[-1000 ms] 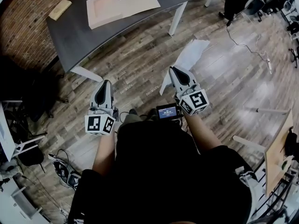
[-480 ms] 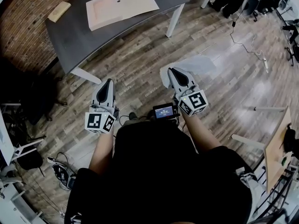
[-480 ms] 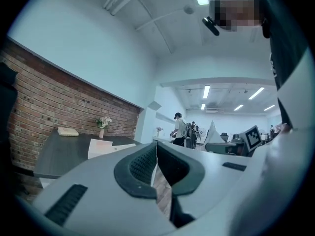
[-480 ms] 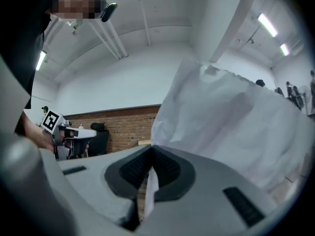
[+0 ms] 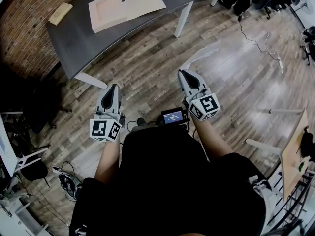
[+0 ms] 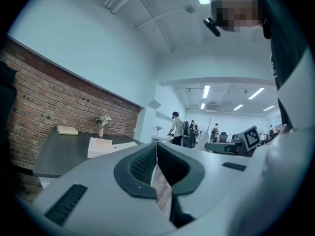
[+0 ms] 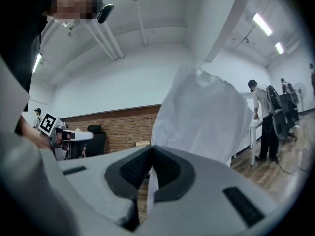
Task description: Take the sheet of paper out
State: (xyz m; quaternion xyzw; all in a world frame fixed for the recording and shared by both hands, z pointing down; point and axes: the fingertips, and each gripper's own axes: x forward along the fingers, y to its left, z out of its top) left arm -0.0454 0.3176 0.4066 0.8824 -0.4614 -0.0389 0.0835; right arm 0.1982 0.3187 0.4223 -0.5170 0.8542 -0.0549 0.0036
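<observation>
Paper (image 7: 206,117): clamped in right gripper (image 7: 151,151), clear of folder (image 5: 125,6) upper left.
Left gripper (image 6: 156,151): closed, empty.
Remaining: likely nothing.

Sheet of paper (image 7: 206,114) now upright, formerly splayed.

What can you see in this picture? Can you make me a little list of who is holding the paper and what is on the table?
Right gripper: shut on the sheet of paper, holding it up in the air
Left gripper: shut, with nothing in it
Table: dark top, standing apart from both grippers
On the table: a flat beige folder and a small tan block
Floor: wood planks
</observation>
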